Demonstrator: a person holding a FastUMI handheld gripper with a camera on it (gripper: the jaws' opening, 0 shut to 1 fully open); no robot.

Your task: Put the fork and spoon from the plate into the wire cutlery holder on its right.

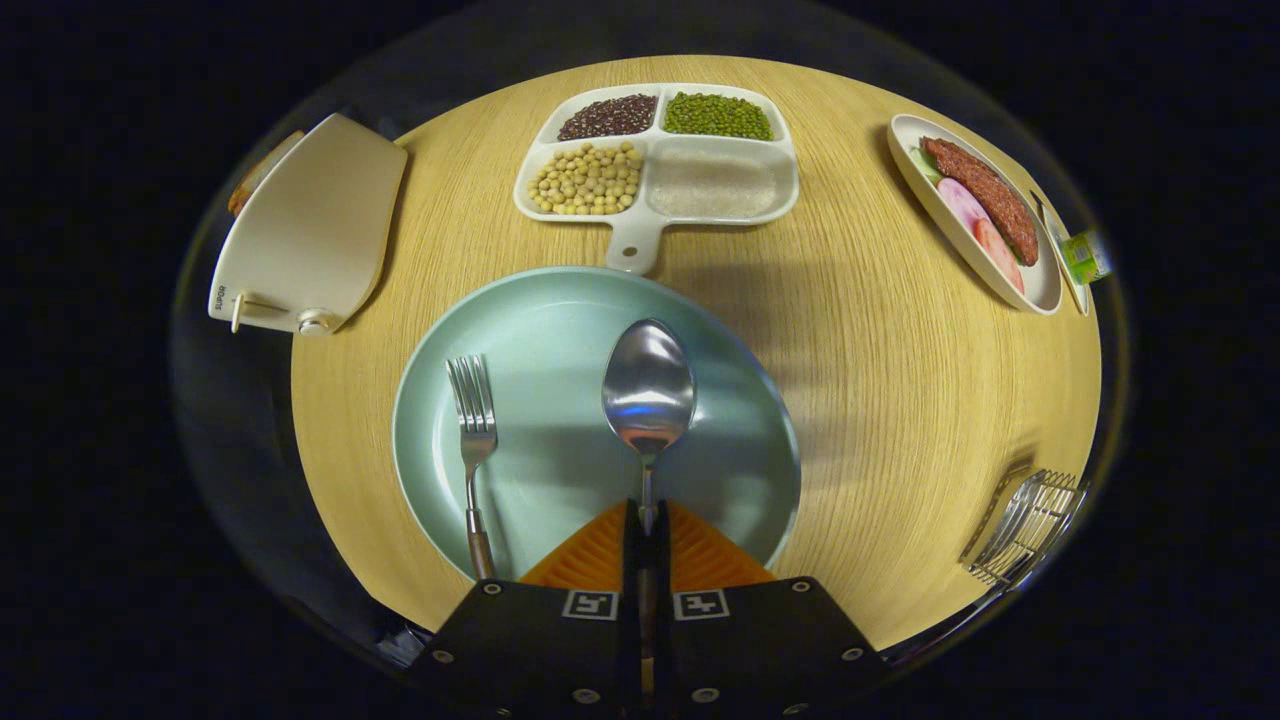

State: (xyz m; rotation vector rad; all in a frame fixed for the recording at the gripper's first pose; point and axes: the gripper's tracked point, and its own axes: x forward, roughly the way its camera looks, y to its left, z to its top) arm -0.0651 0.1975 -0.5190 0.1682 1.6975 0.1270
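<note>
**Spoon pinched, fork on the plate**

The gripper [646,520] has its two fingers squeezed tight on the thin handle of the spoon [648,392]. The spoon's bowl sticks out just ahead of the fingers, above the plate [560,310]. It looks lifted a little, but that is hard to be sure of.

The fork [474,440] lies flat on the plate, to the left of the spoon, prongs pointing away. Its dark handle end reaches the plate's near rim.

The holder [1030,525] stands on the table [880,350], well off to the right of the plate. It is bent by the lens and partly cut off, so what is inside is hard to see.

Beyond the plate sits a tray [640,245] with four parts: dark red beans, green beans, yellow beans and white grains. Far right is a dish [1040,295] with meat and pink slices. Far left is a cream box [310,225], its top shut.
</note>
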